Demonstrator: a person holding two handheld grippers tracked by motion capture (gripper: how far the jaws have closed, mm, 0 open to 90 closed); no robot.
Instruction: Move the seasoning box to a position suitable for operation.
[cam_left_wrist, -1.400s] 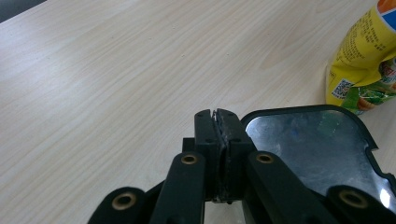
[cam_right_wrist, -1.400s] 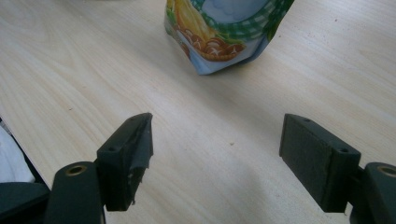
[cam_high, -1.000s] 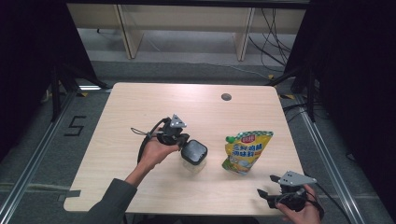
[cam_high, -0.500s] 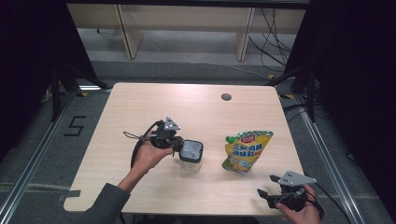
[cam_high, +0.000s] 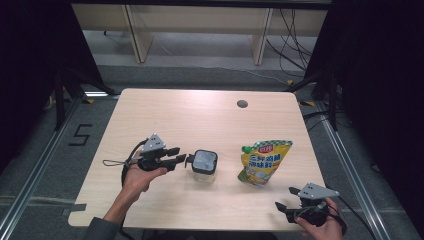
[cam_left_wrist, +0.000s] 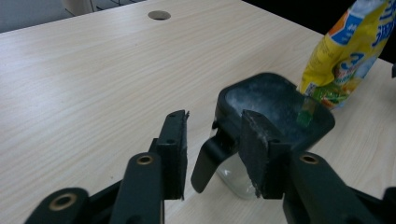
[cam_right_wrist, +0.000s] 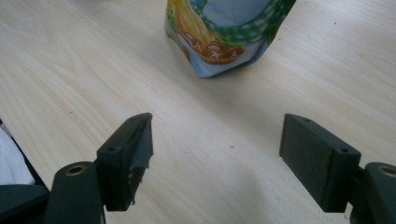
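A glass jar (cam_high: 204, 166) with a black lid is seen standing mid-table, just left of a yellow pouch (cam_high: 263, 162). The left gripper (cam_high: 181, 159), its jaws just opened and parted beside the jar's handle, grips nothing. The right gripper (cam_high: 284, 199) is held wide open near the table (cam_high: 200, 115) edge.

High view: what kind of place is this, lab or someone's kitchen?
Most likely a lab recording station, not a kitchen. The wooden table stands alone with a cable hole, a taped number 5 marks the grey floor, and black curtains flank it, with loose cables behind.
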